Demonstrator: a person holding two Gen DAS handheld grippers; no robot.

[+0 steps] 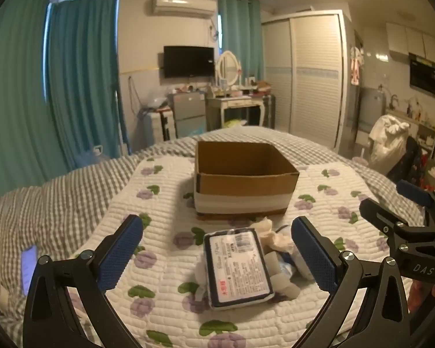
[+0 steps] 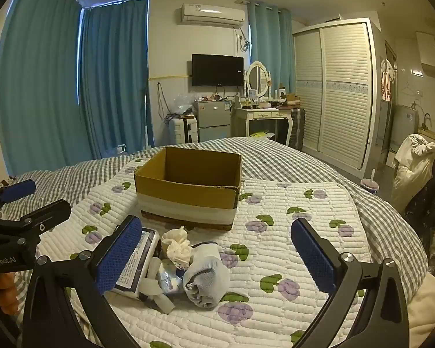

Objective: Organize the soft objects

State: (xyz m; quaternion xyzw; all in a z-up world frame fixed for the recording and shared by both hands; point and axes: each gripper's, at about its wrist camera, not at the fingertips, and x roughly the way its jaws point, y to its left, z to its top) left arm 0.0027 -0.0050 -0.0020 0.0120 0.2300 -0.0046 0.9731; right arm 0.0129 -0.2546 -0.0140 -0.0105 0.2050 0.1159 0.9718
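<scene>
An open cardboard box [image 1: 243, 179] stands on the quilted floral mat [image 1: 165, 261], also in the right wrist view [image 2: 188, 188]. In front of it lies a small pile: a wrapped tissue pack [image 1: 236, 266] [image 2: 134, 264], a cream sock [image 1: 272, 233] [image 2: 177, 245], a rolled white sock [image 2: 206, 274] and small plastic-wrapped pieces [image 2: 166, 279]. My left gripper [image 1: 217, 256] is open, jaws on either side of the tissue pack. My right gripper [image 2: 217, 258] is open over the rolled sock. Each gripper shows at the edge of the other's view.
The mat lies on a grey checked bedspread [image 2: 290, 156]. A phone [image 1: 29, 266] lies on the bed at the left. Beyond the bed are curtains, a small fridge [image 2: 213, 123], a dressing table [image 2: 264, 116] and a wardrobe [image 2: 336, 92].
</scene>
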